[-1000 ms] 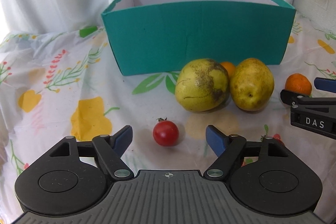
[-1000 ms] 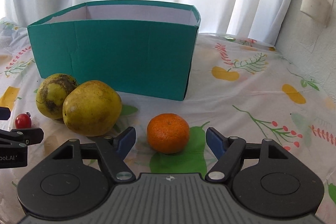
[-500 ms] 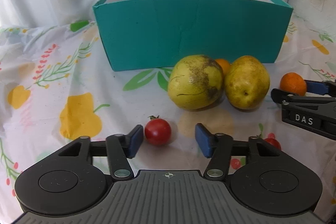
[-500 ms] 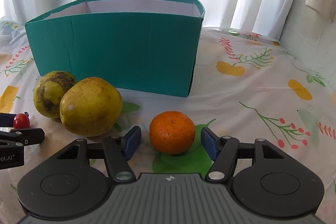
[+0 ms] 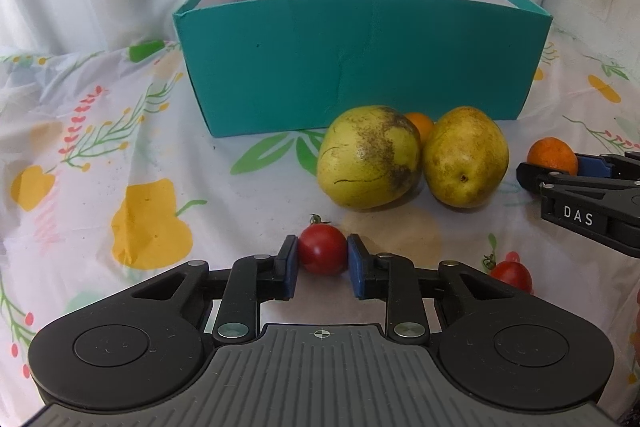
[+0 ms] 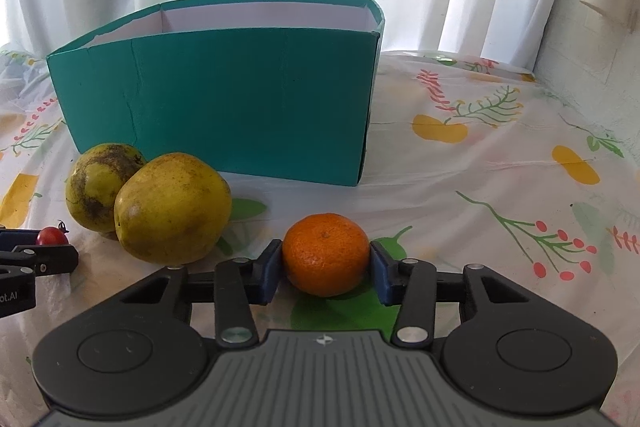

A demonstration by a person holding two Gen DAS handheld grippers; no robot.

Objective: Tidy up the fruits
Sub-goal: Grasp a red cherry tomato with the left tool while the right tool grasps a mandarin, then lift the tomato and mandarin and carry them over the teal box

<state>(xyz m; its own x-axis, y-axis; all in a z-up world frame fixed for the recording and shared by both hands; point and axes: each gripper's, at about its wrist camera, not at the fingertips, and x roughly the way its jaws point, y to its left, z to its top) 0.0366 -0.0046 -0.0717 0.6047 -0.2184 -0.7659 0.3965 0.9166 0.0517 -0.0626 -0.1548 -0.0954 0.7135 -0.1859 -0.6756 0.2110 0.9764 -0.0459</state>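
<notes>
My left gripper [image 5: 322, 263] is shut on a red cherry tomato [image 5: 322, 254] that rests on the flowered tablecloth. My right gripper [image 6: 325, 267] is shut on an orange tangerine [image 6: 325, 254], also on the cloth. In the left wrist view the tangerine [image 5: 552, 155] and right gripper [image 5: 560, 171] show at the right edge. Two yellow-green pears [image 5: 370, 157] [image 5: 466, 157] lie side by side before the teal box [image 5: 360, 67]. A second tangerine [image 5: 420, 123] peeks out behind them. A second cherry tomato [image 5: 512, 275] lies to the right of my left gripper.
The teal box [image 6: 224, 107] is open-topped with white inner walls; its floor is hidden. White curtains hang behind it. A wall stands at the right [image 6: 600, 27]. The tablecloth [image 5: 120, 167] is wrinkled at the left.
Both grippers moved forward and closed: the left onto the cherry tomato, the right onto the tangerine. The fruits have stayed on the cloth.
</notes>
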